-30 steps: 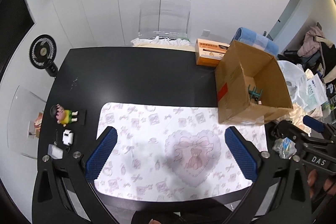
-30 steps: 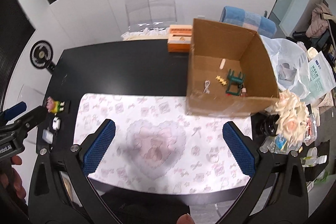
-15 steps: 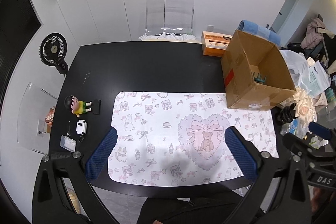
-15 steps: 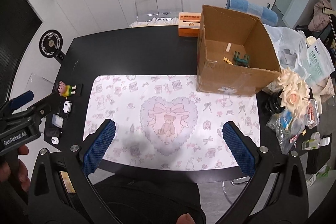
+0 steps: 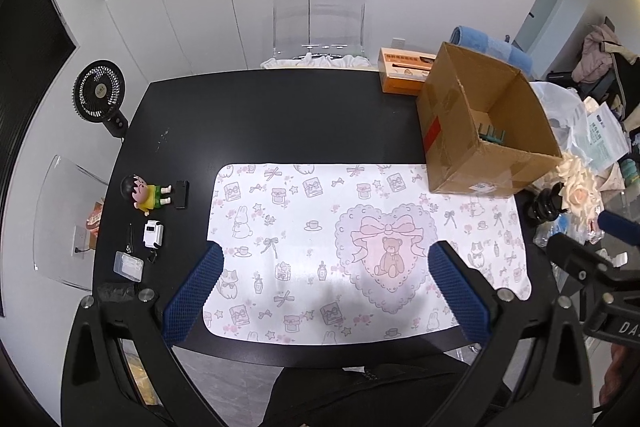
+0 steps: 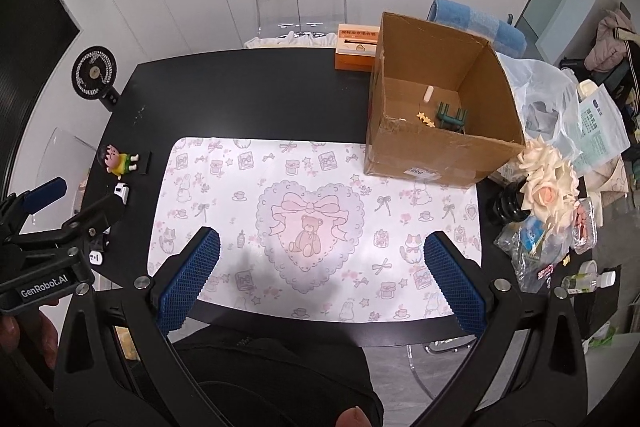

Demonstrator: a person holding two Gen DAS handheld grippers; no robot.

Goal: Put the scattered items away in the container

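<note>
Both grippers, left gripper (image 5: 326,287) and right gripper (image 6: 322,281), hover with blue-padded fingers spread wide and empty above the pink printed paper mat (image 5: 360,227). Small items already lie inside the open brown cardboard box (image 6: 444,115) at the mat's far right corner. Probably the tidying is finishing; if the cartoon boy figurine (image 5: 144,194) left of the mat counts, the next move is a reach there.
</note>
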